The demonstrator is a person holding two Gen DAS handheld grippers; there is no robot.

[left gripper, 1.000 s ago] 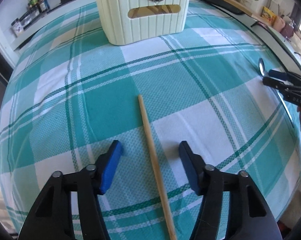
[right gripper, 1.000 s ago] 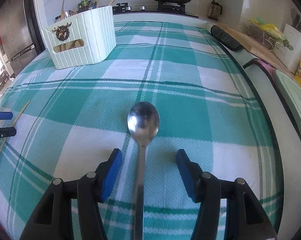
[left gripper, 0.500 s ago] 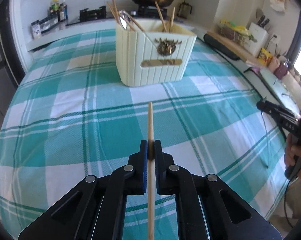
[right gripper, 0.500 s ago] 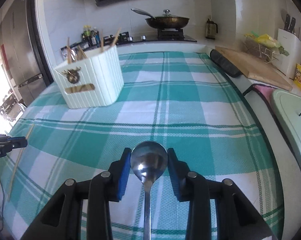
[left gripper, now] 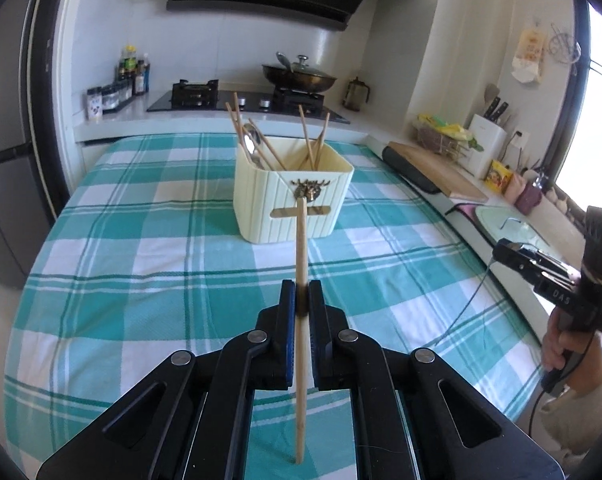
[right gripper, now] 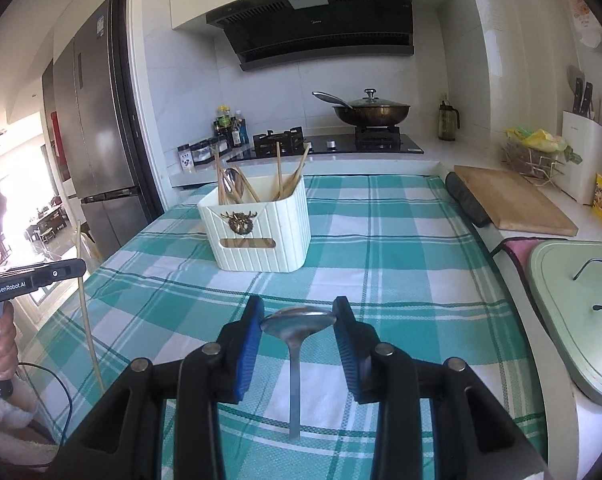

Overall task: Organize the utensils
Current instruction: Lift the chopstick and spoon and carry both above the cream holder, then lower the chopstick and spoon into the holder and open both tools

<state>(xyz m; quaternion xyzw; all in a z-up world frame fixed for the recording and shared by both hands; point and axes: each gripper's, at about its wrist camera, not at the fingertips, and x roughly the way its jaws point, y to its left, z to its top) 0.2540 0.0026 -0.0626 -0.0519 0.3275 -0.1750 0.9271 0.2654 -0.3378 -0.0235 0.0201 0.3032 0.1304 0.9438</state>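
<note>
Two grippers clamp a chopstick (left gripper: 301, 248) and a spoon (right gripper: 297, 322), lifted; next, carry both to the holder (left gripper: 291, 196) near the table's far edge.

Chopstick (left gripper: 301, 248): pale matt wood. Spoon (right gripper: 298, 322): polished, glossy metal. Utensil box (right gripper: 277, 232): cream ribbed plastic with a brassy emblem. Tablecloth (left gripper: 141, 280): woven checked cloth. Gripper pads (right gripper: 248, 344): blue, ridged.

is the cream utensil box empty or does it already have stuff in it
Not empty. The cream utensil box stands upright on the checked cloth with several wooden chopsticks and a metal spoon sticking out of its top.
</note>
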